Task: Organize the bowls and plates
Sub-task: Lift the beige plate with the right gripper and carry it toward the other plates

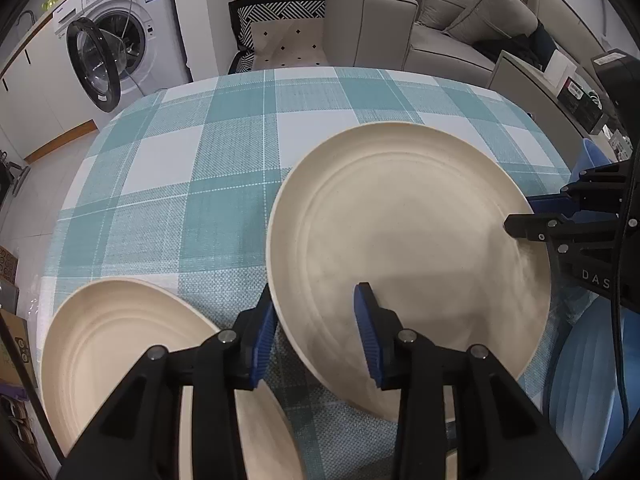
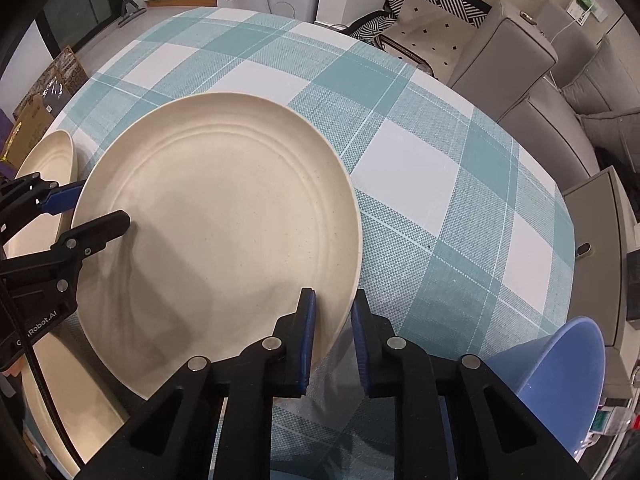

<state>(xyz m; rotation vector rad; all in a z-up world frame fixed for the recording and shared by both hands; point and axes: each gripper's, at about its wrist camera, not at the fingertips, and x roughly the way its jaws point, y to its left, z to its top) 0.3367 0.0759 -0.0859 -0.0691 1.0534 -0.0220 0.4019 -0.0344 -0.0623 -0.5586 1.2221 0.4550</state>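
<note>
faintly, "DAS" lettering (image 1: 596,279) marks right gripper (image 2: 333,340) straddling cream plate (image 2: 224,220)

A teal-and-white checked cloth (image 1: 224,168) covers the counter. Beyond its far edge stands a white washer (image 1: 124,28) with its round door (image 1: 94,66) swung open, next to white cabinets (image 1: 28,92). A grey sofa (image 1: 452,28) with cushions sits behind, and a black-and-white patterned pillow (image 1: 280,28) lies beside its arm. The floor (image 1: 28,192) is pale tile. Cardboard boxes (image 2: 44,92) stand on the floor.
</note>
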